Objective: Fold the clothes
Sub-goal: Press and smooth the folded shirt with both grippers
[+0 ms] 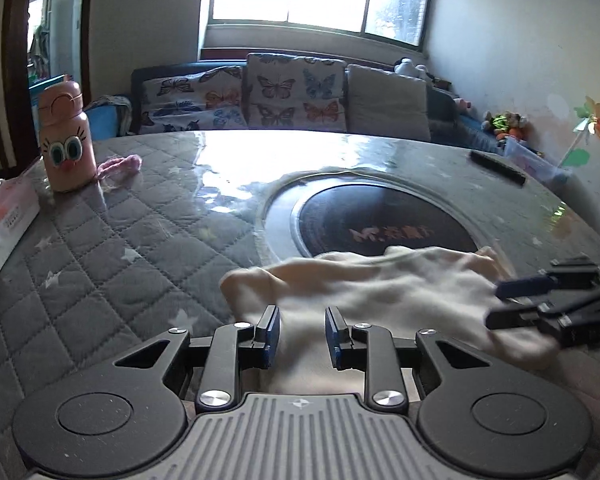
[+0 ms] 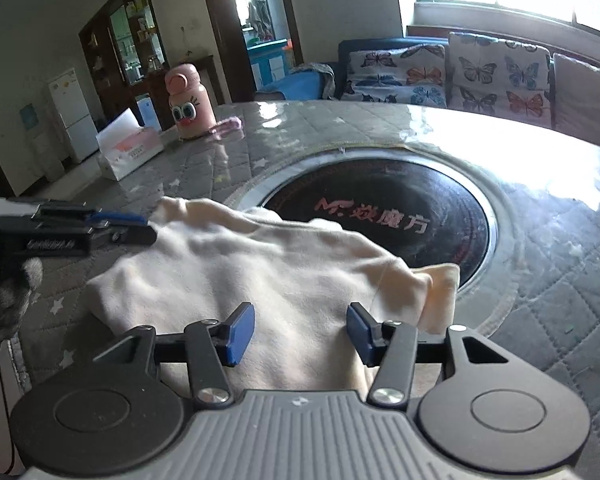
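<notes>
A cream garment (image 1: 380, 292) lies rumpled on the quilted grey table, partly over the round black cooktop; it also shows in the right wrist view (image 2: 268, 272). My left gripper (image 1: 302, 332) is open, its blue pads above the garment's near edge. My right gripper (image 2: 300, 330) is open over the garment's near edge. The right gripper shows from the side in the left wrist view (image 1: 512, 300) at the garment's right end. The left gripper shows in the right wrist view (image 2: 140, 228) at the garment's left end.
A round black cooktop (image 2: 384, 216) is set into the table beyond the garment. A pink bottle (image 1: 66, 140), a pink cloth (image 1: 120, 166) and a tissue box (image 1: 4, 216) stand at the left. A black bar (image 1: 498, 168) lies far right. A sofa stands behind.
</notes>
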`<state>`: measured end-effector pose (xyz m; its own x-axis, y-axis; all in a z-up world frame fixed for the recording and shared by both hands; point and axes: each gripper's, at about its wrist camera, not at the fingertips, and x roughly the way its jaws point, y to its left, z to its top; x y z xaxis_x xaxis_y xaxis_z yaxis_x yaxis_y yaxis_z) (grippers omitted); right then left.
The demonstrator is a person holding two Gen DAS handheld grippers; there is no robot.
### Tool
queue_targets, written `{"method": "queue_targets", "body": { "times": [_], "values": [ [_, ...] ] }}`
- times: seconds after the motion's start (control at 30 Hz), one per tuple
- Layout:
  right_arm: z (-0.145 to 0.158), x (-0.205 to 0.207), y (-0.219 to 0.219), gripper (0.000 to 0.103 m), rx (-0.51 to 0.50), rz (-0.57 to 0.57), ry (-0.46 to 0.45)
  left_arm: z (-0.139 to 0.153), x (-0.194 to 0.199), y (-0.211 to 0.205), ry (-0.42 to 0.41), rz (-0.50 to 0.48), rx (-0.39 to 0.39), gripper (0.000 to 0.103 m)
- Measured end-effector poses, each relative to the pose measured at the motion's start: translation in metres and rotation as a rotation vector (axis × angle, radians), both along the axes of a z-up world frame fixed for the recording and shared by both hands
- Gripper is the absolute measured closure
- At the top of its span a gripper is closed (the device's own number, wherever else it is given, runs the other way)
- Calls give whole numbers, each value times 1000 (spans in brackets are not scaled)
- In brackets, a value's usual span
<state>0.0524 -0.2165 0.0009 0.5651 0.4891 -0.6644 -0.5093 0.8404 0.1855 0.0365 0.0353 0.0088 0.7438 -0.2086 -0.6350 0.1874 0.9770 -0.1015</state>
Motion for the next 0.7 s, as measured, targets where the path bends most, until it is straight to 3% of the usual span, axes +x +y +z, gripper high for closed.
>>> {"method": "queue_targets", "body": {
  "times": [0.13,0.37,0.7],
  "values": [
    [-1,1,-1,50,2,3,5,-10,12,14,46,56,-14,76],
    [4,13,-2,49,17,-7,-9,4,19,8,-1,49,-23,76],
    [-13,40,-10,49,31,-72,36,-10,34,12,39,79,12,74]
  ]
}}
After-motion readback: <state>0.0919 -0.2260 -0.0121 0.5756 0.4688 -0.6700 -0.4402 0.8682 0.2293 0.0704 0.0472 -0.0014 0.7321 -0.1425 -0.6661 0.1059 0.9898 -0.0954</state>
